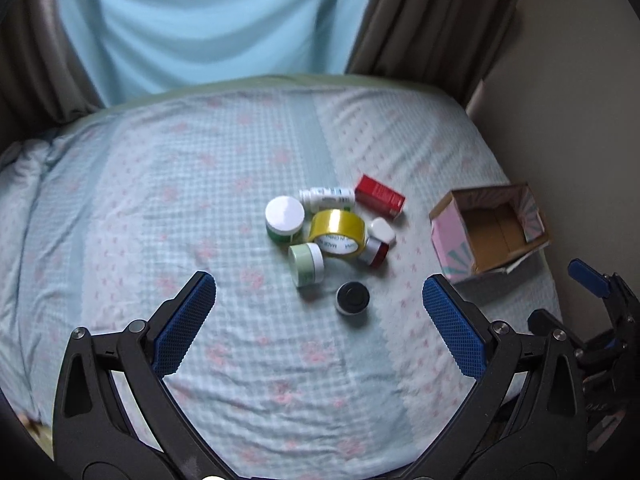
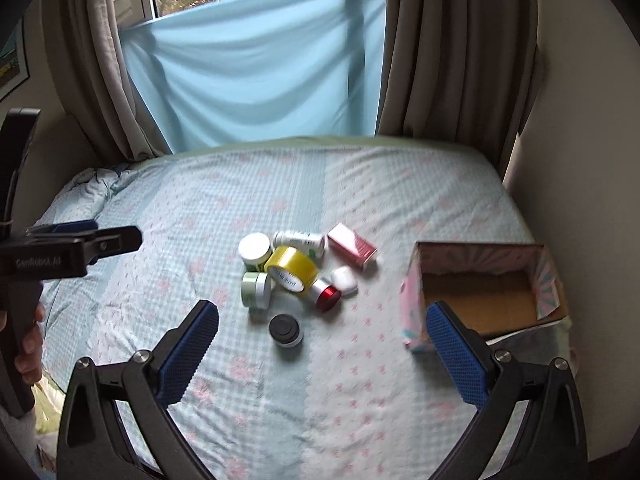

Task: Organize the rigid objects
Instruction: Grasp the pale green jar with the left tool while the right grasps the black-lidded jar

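- Clutter is sitting in a tight pile near the middle of the bed [image 1: 160,208]: we are seeing a yellow tape roll [image 1: 338,232] at its centre, tilted on its edge.
- We are finding a white-lidded green jar [image 1: 285,218] touching the roll on one side, and a white bottle [image 1: 328,197] lying on its side behind both.
- We are noticing a red carton [image 1: 380,196] lying just beyond the bottle, a small white case [image 1: 382,230] beside the roll, and a red and silver cylinder [image 1: 374,252] lying under that case.
- We are seeing a pale green jar [image 1: 307,263] tipped on its side at the near edge of the pile, and a black-lidded jar [image 1: 352,298] standing a little apart, nearest to us.
- We are seeing an open cardboard box [image 2: 480,300], patterned pink outside, sitting well apart from the pile near the wall-side edge of the bed.
- We are holding the left gripper [image 1: 319,316] above the sheet with its blue pads spread wide, holding nothing.
- We are holding the right gripper [image 2: 322,344] likewise spread wide and empty, one pad overlapping the box in view.
- We are seeing a hand [image 2: 30,352] on the left gripper's handle, and curtains [image 2: 452,40] behind the bed.
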